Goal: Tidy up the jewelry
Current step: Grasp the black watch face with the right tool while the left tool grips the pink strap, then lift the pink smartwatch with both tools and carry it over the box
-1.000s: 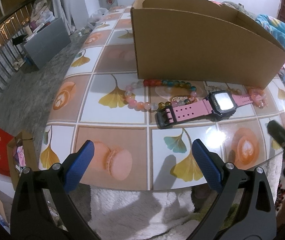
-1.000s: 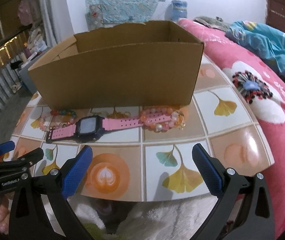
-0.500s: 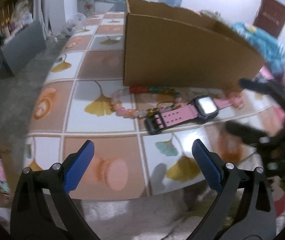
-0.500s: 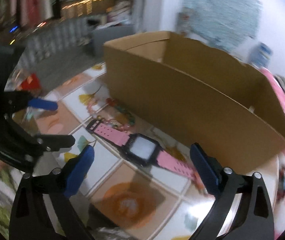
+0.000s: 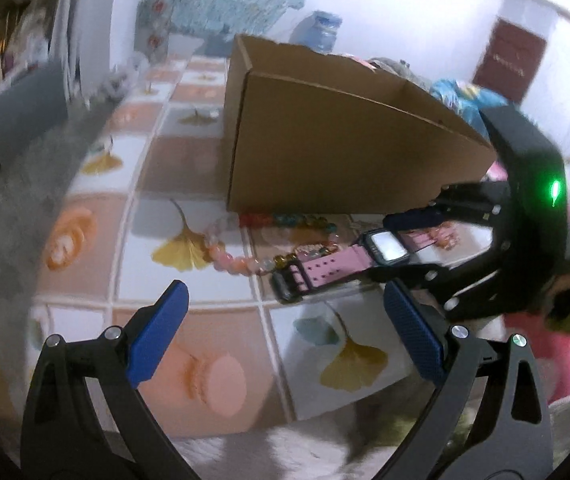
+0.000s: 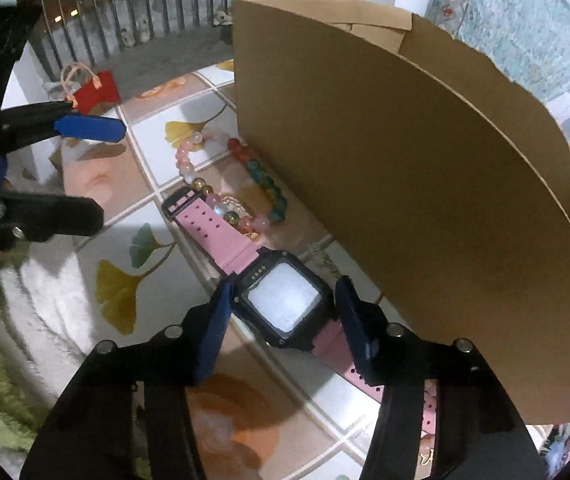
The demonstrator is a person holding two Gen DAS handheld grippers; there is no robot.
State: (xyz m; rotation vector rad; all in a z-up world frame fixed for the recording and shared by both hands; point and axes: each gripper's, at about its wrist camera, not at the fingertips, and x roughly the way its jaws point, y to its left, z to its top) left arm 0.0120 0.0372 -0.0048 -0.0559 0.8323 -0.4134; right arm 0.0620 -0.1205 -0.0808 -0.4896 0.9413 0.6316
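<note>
Dim indoor light, left view motion-blurred, right view sharper, glare on the tablecloth [image 6: 325, 404], fisheye-bent, dark-cornered edges

Cardboard box [image 6: 425, 200] wall beside watch [image 6: 281, 304]

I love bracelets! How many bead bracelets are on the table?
2: a colourful bead bracelet beside the watch's buckle end, and a pink bracelet by its other strap, mostly hidden. More may be hidden.

red bag [image 6: 95, 90] on floor | railing [image 6: 125, 0] | blue bottle [image 5: 321, 32] | dark red sign [image 5: 509, 66]
</note>
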